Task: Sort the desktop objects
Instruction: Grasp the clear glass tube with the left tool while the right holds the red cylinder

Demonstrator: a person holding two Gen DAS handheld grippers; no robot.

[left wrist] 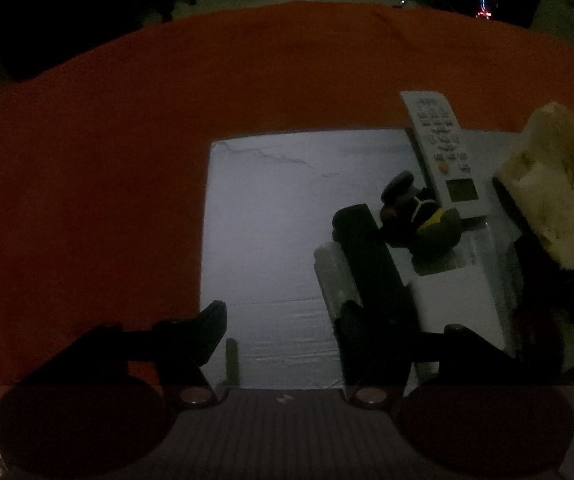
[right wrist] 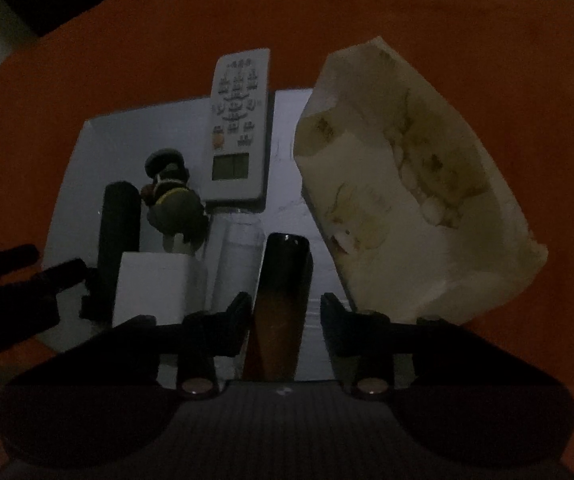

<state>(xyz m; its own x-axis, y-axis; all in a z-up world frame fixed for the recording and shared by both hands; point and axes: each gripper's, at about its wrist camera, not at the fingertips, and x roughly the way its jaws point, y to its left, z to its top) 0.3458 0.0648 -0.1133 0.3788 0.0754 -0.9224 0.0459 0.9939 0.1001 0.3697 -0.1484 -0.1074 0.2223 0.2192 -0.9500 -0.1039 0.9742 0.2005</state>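
Right wrist view: your right gripper point(right wrist: 283, 312) has a dark brownish cylinder point(right wrist: 283, 280), maybe a tube or bottle, between its fingers. Jaws are narrow and hug both its sides; looks gripped, but it's too dim to confirm pad contact. Everything sits on a white board point(right wrist: 87, 184) over an orange-red cloth point(right wrist: 487, 60). Ahead of you: white remote control point(right wrist: 239, 132), small dark figurine point(right wrist: 175, 200), black bar-shaped item point(right wrist: 121, 232), white box point(right wrist: 155, 284), clear plastic bottle point(right wrist: 239, 256), and a crumpled cream bag point(right wrist: 407, 184) at the right.

Left wrist view: your left gripper point(left wrist: 283, 332) is about half wide. Its right finger sits by the black bar-shaped item point(left wrist: 367, 256), but nothing is clearly clamped; the left finger hangs over bare board.

Progress, imo: early. Objs are bunched together on the board, no sorted groups visible, no bin or target area in either view. Only the cylinder appears in hand. Remote, figurine, box, bottle, bag and black bar are all left to place.
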